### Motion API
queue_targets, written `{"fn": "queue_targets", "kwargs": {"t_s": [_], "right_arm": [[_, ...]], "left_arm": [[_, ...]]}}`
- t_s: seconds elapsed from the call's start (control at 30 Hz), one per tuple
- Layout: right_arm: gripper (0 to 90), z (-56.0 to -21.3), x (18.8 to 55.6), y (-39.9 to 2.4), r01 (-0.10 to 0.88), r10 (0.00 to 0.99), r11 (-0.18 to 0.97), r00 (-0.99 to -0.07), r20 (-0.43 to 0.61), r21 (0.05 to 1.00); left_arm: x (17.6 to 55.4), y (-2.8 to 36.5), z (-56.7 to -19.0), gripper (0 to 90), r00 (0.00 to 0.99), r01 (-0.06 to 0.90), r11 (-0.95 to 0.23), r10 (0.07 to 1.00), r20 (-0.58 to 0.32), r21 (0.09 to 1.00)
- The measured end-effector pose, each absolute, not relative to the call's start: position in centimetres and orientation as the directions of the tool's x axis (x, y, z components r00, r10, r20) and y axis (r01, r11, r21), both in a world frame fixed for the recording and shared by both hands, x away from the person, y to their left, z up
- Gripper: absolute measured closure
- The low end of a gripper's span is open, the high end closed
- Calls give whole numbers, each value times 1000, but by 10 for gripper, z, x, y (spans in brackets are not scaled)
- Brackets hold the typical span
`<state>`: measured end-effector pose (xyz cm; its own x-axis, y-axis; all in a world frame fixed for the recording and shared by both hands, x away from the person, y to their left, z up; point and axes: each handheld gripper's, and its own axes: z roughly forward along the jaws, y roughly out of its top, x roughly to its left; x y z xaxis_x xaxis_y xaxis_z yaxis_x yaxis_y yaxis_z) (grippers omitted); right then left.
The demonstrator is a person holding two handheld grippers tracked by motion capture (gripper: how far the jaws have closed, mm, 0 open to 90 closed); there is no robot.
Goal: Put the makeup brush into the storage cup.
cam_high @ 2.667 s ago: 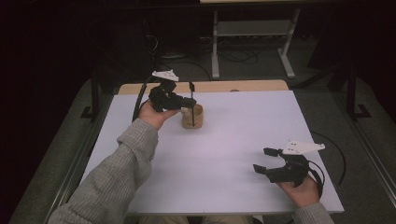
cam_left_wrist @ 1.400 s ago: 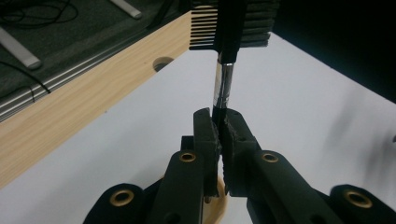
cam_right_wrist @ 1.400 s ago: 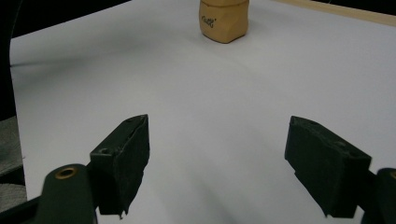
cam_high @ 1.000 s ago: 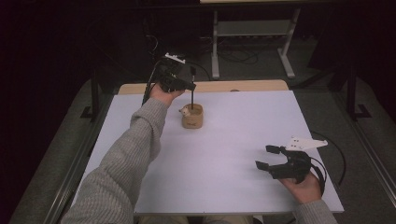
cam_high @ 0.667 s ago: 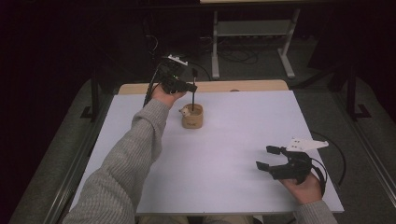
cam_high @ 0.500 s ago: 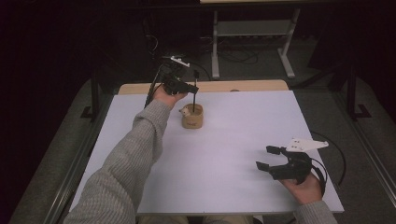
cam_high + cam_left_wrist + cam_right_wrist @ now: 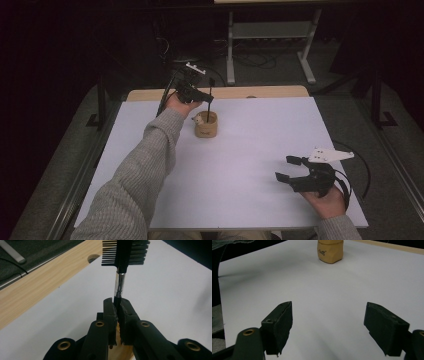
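Left hand-held gripper (image 7: 117, 308) clamped on comb-brush (image 7: 120, 280) above wooden cup (image 7: 205, 125); right hand-held gripper (image 7: 328, 327) wide, empty.

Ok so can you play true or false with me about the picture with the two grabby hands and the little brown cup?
1. The left gripper is squeezing the thin handle of a black comb brush. True.
2. The right gripper is holding the wooden cup. False: its jaws stand wide apart with nothing between them, over the white table top, and the cup stands far off.
3. The comb brush is lying flat on the table. False: it is held upright above the cup, comb end up.
4. The cup stands near the far side of the table. True.
5. The person's left arm wears a grey knitted sleeve. True.
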<state>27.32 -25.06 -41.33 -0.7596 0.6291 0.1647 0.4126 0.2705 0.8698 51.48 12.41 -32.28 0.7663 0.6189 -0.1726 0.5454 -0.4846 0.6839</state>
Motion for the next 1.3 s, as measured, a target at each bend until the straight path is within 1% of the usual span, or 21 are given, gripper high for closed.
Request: {"fn": "queue_targets", "kwargs": {"t_s": [0.5, 0.7, 0.73, 0.8, 0.9, 1.0, 1.07, 1.2, 1.27, 1.3], "right_arm": [[219, -414, 273, -247, 421, 628, 282, -760, 166, 862], [222, -415, 275, -243, 410, 623, 305, -769, 146, 860], [222, -416, 275, -243, 410, 622, 306, -770, 145, 859], [222, -415, 274, -243, 409, 623, 310, -769, 142, 858], [222, -413, 273, -243, 408, 625, 294, -767, 149, 864], [222, -412, 273, -242, 402, 625, 296, -768, 143, 867], [222, -413, 274, -241, 402, 625, 303, -768, 138, 864], [222, -413, 274, -241, 401, 627, 306, -768, 134, 863], [222, -413, 274, -243, 401, 632, 298, -763, 136, 866], [221, -412, 273, -244, 400, 635, 291, -760, 137, 869]], "left_arm": [[515, 125, -330, 845, 772, 542, -523, 620, -143, 658], [515, 125, -334, 844, 779, 541, -541, 611, -141, 644], [514, 123, -335, 844, 769, 550, -522, 621, -151, 652], [514, 123, -335, 842, 768, 549, -521, 624, -148, 653], [515, 125, -333, 790, 775, 543, -533, 616, -142, 648], [515, 124, -334, 775, 763, 552, -517, 630, -145, 654], [514, 124, -334, 755, 763, 552, -516, 629, -148, 655], [513, 126, -332, 743, 763, 549, -513, 630, -145, 660], [512, 129, -329, 730, 771, 541, -532, 623, -132, 652], [511, 129, -329, 724, 766, 546, -519, 627, -141, 658]]}}
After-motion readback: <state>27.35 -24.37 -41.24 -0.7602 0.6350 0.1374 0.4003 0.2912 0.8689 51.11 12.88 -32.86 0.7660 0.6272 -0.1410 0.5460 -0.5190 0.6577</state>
